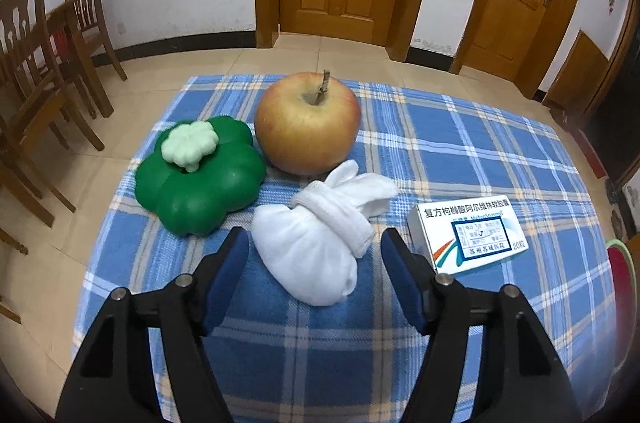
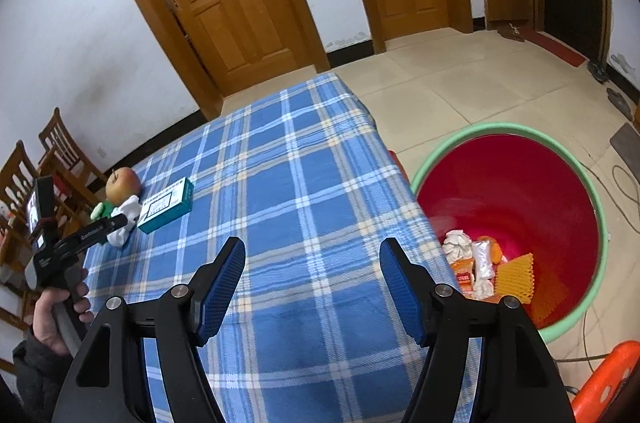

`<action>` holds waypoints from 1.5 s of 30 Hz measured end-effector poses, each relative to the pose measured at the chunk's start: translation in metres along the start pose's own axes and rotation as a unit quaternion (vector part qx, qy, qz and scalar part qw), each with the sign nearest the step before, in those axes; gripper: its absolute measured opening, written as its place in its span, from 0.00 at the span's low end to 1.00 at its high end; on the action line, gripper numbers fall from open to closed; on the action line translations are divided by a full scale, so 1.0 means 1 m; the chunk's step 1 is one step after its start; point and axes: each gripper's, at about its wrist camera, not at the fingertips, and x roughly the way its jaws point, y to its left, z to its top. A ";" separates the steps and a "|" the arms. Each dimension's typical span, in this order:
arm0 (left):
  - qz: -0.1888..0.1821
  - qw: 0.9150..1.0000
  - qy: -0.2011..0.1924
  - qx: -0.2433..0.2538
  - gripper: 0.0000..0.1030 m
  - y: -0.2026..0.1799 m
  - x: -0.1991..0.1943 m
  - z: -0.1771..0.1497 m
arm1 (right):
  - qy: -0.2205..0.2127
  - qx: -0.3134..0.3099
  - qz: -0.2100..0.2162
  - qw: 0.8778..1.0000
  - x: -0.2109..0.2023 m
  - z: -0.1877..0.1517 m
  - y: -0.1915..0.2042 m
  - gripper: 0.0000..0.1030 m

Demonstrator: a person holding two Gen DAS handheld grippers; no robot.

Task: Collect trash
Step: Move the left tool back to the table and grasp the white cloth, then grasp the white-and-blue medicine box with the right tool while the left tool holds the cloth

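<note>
A: How is the left hand-held gripper [image 1: 314, 247] set?

B: Its jaws are held apart, with the knotted white cloth bundle [image 1: 320, 235] lying between them on the blue plaid worktop [image 1: 460, 143]; the pads are not pressed on it. The right hand-held gripper [image 2: 312, 255] is also spread open, nothing in it, over bare cloth near the worktop's right edge.

A: What is crowded around the bundle?

B: An apple [image 1: 307, 121] is seen just behind it, a green flower-shaped toy [image 1: 200, 179] to its left, a medicine box [image 1: 468, 237] to its right, near the worktop's edge.

A: And open room?

B: The worktop's near and middle parts are left bare. Beyond the right edge a red bin with a green rim [image 2: 516, 183] is seen on the floor, wrappers [image 2: 476, 263] lying at its bottom.
</note>
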 end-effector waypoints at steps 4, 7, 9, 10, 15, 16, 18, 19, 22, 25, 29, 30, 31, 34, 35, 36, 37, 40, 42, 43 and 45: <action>-0.019 1.000 0.005 -0.008 0.32 0.003 0.005 -0.005 | 0.003 -0.009 0.002 1.000 0.005 0.003 0.009 0.69; -0.028 1.000 -0.001 -0.009 0.26 0.002 0.000 -0.008 | 0.006 -0.017 0.006 1.000 0.011 0.004 0.019 0.69; -0.037 0.999 -0.002 -0.016 0.26 0.004 -0.005 -0.010 | 0.010 -0.024 0.012 1.000 0.015 0.006 0.027 0.70; -0.040 0.999 -0.003 -0.021 0.26 0.006 -0.008 -0.012 | 0.011 -0.027 0.014 0.999 0.017 0.006 0.031 0.74; -0.033 0.998 -0.020 -0.041 0.25 0.020 -0.023 -0.017 | 0.014 -0.055 0.026 0.998 0.029 0.009 0.060 0.78; -0.031 0.998 -0.027 -0.046 0.25 0.023 -0.027 -0.017 | 0.014 -0.061 0.028 0.998 0.033 0.010 0.067 0.78; -0.024 0.998 -0.037 -0.054 0.25 0.028 -0.033 -0.018 | 0.014 -0.071 0.031 0.997 0.038 0.010 0.079 0.79; -0.022 0.997 -0.043 -0.059 0.26 0.032 -0.036 -0.017 | 0.014 -0.075 0.034 0.996 0.041 0.010 0.084 0.79; -0.013 0.996 -0.053 -0.070 0.25 0.041 -0.041 -0.017 | 0.018 -0.092 0.043 0.995 0.054 0.010 0.105 0.79; 0.000 0.995 -0.057 -0.080 0.25 0.050 -0.041 -0.018 | 0.026 -0.105 0.054 0.993 0.069 0.010 0.126 0.86; 0.002 0.994 -0.056 -0.096 0.25 0.060 -0.039 -0.019 | 0.034 -0.117 0.068 0.990 0.091 0.008 0.149 1.00; 0.003 0.994 -0.056 -0.099 0.25 0.062 -0.039 -0.019 | 0.036 -0.120 0.070 0.990 0.097 0.008 0.154 1.00; 0.004 0.993 -0.057 -0.101 0.25 0.063 -0.039 -0.020 | 0.037 -0.122 0.071 0.989 0.101 0.007 0.157 1.00; 0.005 0.993 -0.056 -0.107 0.25 0.066 -0.038 -0.020 | 0.044 -0.134 0.064 0.988 0.118 0.006 0.171 1.00; 0.005 0.992 -0.057 -0.109 0.25 0.067 -0.038 -0.020 | 0.046 -0.137 0.062 0.988 0.123 0.006 0.173 1.00; 0.006 0.992 -0.056 -0.110 0.25 0.068 -0.038 -0.020 | 0.048 -0.140 0.059 0.987 0.128 0.007 0.177 1.00; 0.006 0.992 -0.056 -0.112 0.25 0.069 -0.037 -0.020 | 0.049 -0.142 0.057 0.987 0.131 0.007 0.179 1.00; 0.005 0.992 -0.053 -0.116 0.25 0.070 -0.035 -0.020 | 0.050 -0.156 0.049 0.985 0.142 0.008 0.188 1.00; 0.004 0.992 -0.051 -0.116 0.25 0.070 -0.035 -0.021 | 0.053 -0.168 0.041 0.984 0.149 0.008 0.194 1.00; 0.004 0.992 -0.051 -0.116 0.25 0.070 -0.035 -0.021 | 0.054 -0.171 0.039 0.983 0.152 0.008 0.195 1.00; 0.004 0.992 -0.052 -0.116 0.25 0.070 -0.035 -0.021 | 0.055 -0.175 0.036 0.982 0.157 0.008 0.198 1.00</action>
